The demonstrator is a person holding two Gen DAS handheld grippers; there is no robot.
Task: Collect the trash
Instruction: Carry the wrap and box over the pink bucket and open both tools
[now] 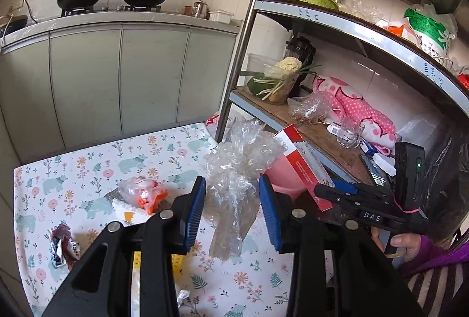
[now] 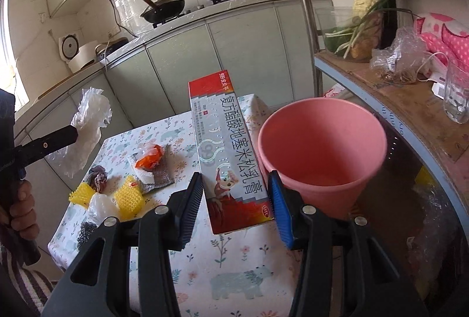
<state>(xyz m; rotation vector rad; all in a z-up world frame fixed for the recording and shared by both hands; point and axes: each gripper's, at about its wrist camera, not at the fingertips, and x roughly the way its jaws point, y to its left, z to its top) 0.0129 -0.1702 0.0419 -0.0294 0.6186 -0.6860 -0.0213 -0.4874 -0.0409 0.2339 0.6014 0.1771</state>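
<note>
Both claws are closed on trash above a table (image 2: 234, 264) covered in a white cloth printed with bears and flowers. Right gripper (image 2: 236, 204) pinches a long red-and-white cardboard medicine box (image 2: 228, 153) between its blue-edged pads, gripping the box near its lower end so that it stands up and leans away. Just right of the box sits a round pink plastic bucket (image 2: 322, 141), its mouth open and facing upward, beside a metal shelf rack (image 2: 304, 12). Left gripper (image 1: 233, 208) pinches a crumpled clear plastic bag (image 1: 237, 170), which bunches above the pads and hangs limp below them. In the left wrist view the pink bucket and the box show just beyond the bag.

More trash lies on the tablecloth, well apart from the bucket: an orange-and-clear crumpled wrapper (image 2: 149, 156) on a grey scouring pad (image 2: 159, 173), two yellow foam nets (image 2: 129, 197), a dark crumpled foil wrapper (image 2: 98, 176) and a small white wad (image 2: 102, 207). A hand (image 2: 20, 208) grips the left handle at the frame edge.
</note>
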